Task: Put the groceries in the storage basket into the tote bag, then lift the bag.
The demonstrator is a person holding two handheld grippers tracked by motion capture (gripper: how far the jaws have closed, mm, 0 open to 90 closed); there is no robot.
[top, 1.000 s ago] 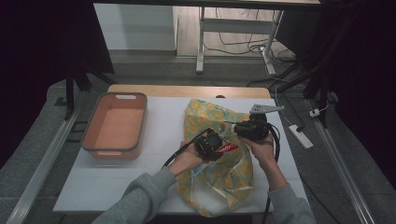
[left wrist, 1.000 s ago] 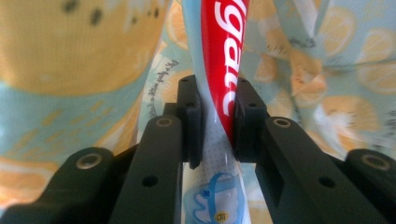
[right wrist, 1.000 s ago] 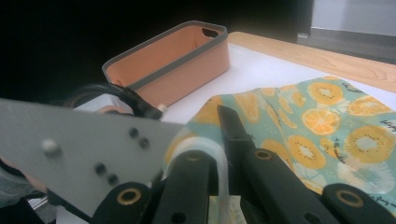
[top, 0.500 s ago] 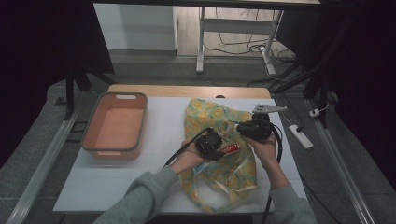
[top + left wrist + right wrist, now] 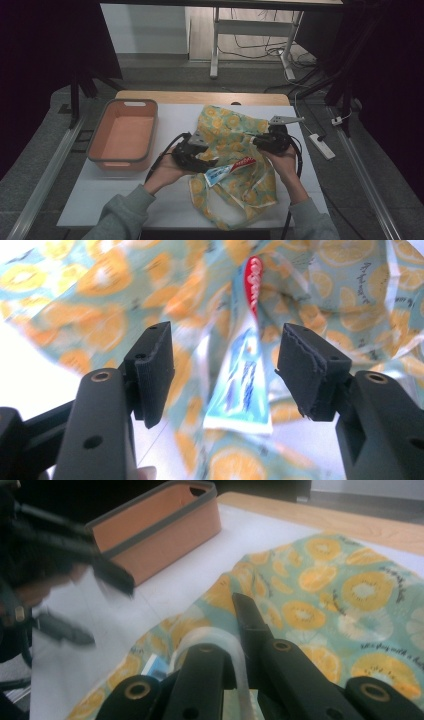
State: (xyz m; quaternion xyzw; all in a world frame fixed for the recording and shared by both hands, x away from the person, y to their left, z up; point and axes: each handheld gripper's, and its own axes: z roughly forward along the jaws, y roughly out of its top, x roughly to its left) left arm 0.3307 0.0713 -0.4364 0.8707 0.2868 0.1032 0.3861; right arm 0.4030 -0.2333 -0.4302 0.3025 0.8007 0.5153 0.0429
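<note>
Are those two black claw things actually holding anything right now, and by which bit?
The right gripper is shut on the orange-patterned bag, pinching its pale strap handle. The left gripper is open, holding nothing, over a toothpaste tube.

Teal orange-slice bag (image 5: pixel 235 145), orange bin (image 5: pixel 124 135)

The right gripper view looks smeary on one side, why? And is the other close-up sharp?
In the right gripper view, the other hand's tool is smeared, probably by motion, while the orange bin looks fairly crisp. In the left gripper view, the toothpaste tube and lemon-print bag are soft; the black jaws look sharper.
</note>
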